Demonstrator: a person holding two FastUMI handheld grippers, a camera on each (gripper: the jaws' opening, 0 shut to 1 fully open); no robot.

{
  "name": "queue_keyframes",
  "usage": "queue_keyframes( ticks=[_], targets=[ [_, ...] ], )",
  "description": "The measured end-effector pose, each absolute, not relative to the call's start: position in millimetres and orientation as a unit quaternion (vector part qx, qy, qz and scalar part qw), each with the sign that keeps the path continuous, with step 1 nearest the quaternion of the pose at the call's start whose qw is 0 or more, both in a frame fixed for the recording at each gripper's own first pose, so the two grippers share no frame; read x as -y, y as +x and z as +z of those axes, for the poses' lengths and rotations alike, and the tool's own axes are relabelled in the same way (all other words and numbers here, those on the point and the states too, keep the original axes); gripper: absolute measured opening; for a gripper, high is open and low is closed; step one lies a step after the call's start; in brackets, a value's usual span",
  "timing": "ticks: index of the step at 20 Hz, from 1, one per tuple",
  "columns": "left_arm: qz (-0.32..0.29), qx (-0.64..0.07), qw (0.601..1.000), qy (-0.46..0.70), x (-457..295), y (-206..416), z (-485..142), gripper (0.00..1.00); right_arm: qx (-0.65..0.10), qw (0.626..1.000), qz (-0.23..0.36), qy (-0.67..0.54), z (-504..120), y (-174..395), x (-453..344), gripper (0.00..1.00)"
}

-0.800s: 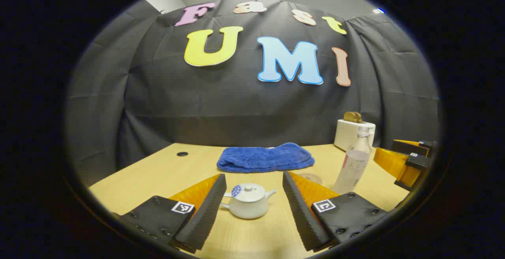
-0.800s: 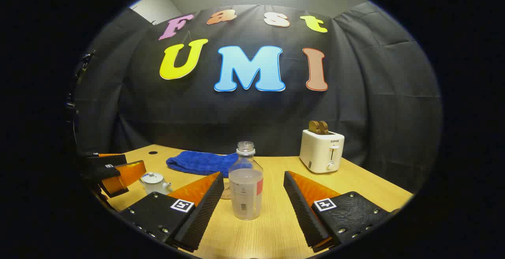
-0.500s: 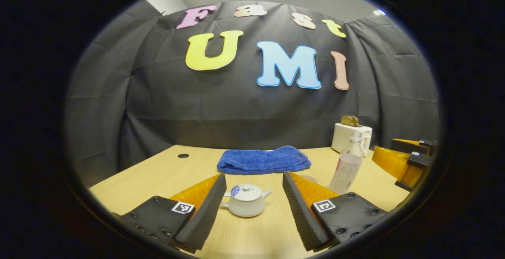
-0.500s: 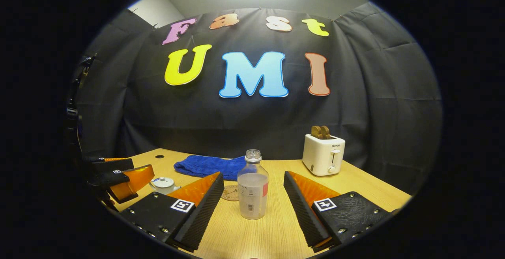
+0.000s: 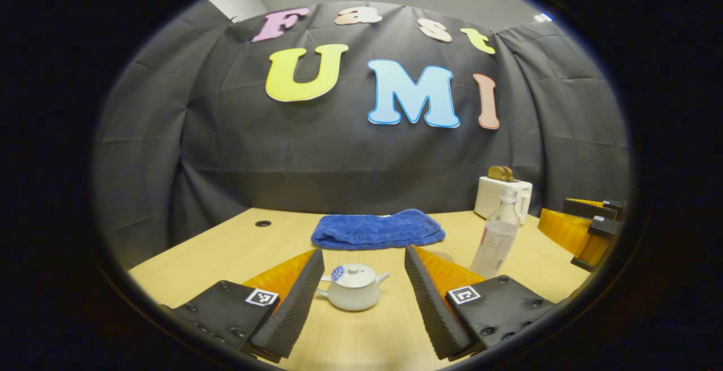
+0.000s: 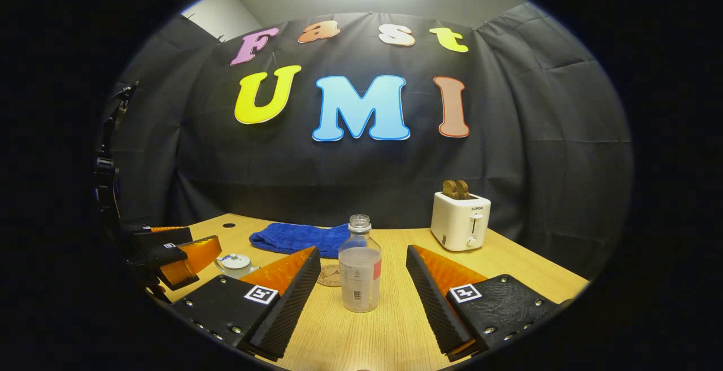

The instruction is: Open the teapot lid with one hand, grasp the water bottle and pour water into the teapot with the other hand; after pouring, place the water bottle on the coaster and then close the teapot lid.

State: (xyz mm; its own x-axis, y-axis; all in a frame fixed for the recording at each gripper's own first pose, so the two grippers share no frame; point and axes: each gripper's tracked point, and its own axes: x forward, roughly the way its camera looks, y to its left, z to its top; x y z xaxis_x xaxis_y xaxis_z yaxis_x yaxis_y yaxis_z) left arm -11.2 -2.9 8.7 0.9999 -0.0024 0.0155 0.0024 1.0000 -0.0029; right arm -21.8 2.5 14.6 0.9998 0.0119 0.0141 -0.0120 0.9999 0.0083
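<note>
Light wood-grain table (image 6: 390, 331) w/ a small dark round hole (image 5: 261, 223) near its far left corner. On it, using the folded blue towel (image 5: 377, 229) as landmark: the towel lies at the far edge by the black wall. A white teapot (image 5: 352, 293), lid on, sits in front of it. Clear water bottle (image 6: 360, 263), no cap, stands upright in front & right of towel. Round coaster (image 6: 329, 275) lies flat just left of the bottle. White toaster (image 6: 460, 221) stands well right of towel.
</note>
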Motion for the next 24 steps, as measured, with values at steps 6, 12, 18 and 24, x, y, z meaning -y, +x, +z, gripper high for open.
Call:
queue_keyframes(
  ticks=[6,12,18,24],
  targets=[
    [-0.002,0.003,1.0,-0.003,-1.8,6.2,2.3,0.95,0.001,1.0,0.006,0.007,9.7,-17.8,-1.7,0.95],
    [-0.011,-0.017,1.0,0.001,-5.5,33.2,-11.2,0.95,-0.008,1.0,0.003,0.008,2.4,-10.6,0.3,0.95],
    [-0.014,-0.035,0.999,0.003,-10.7,60.8,-24.6,0.95,-0.021,1.0,-0.002,0.011,-7.7,-1.3,4.3,0.95],
    [-0.008,-0.05,0.999,0.019,-14.9,75.8,-33.5,0.89,-0.027,1.0,-0.005,0.011,-12.8,2.6,7.9,0.95]
  ],
)
